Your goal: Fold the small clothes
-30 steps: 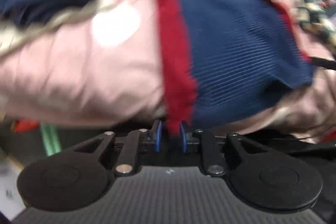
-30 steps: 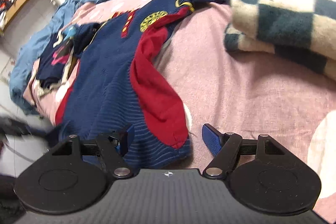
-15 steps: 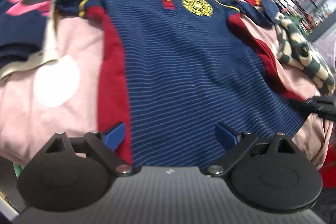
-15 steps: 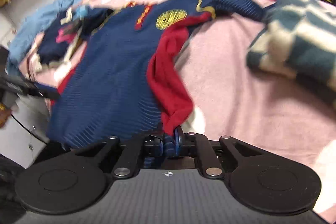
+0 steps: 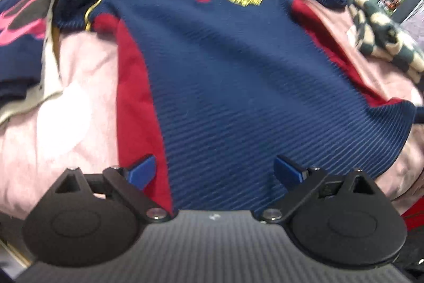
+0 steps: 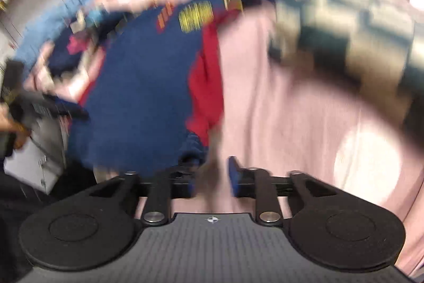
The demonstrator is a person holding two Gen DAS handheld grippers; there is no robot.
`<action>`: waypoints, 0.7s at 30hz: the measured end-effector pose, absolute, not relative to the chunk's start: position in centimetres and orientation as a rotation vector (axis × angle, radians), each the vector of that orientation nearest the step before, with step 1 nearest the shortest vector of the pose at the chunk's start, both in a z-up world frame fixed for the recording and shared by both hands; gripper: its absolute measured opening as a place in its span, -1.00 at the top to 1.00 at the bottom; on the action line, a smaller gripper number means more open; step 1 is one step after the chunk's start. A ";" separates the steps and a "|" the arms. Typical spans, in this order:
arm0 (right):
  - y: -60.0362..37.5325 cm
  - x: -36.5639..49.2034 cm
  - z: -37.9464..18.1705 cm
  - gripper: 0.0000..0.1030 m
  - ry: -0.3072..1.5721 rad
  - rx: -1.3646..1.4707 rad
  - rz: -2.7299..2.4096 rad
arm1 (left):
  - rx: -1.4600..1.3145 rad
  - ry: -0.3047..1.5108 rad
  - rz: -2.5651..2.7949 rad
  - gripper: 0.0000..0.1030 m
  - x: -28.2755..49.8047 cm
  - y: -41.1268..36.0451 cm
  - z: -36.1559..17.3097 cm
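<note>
Black tool (image 5: 215, 171), blue fingertips (image 5: 141, 171), silver screws

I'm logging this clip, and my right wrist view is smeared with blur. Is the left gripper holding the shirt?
Observer: No. The left gripper has its jaws wide apart over the hem of the shirt, gripping nothing.
Operator: Is the shirt spread out?
Observer: Yes, flat and front up on the pink bedcover, with three yellow buttons showing.
Operator: Anything beside it?
Observer: A dark garment with pink print at the view's left, and a checked blanket at its right.
</note>
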State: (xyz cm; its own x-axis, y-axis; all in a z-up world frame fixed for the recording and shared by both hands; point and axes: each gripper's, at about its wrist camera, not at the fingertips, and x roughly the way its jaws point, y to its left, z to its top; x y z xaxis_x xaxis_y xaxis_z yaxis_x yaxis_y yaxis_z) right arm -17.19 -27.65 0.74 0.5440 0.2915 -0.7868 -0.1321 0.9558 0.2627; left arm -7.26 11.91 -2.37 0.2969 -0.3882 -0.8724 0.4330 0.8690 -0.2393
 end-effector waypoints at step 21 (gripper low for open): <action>-32.3 14.1 -3.4 -1.00 1.042 -0.384 -0.208 | 0.068 1.177 -0.571 -0.99 -5.5 7.5 -1.9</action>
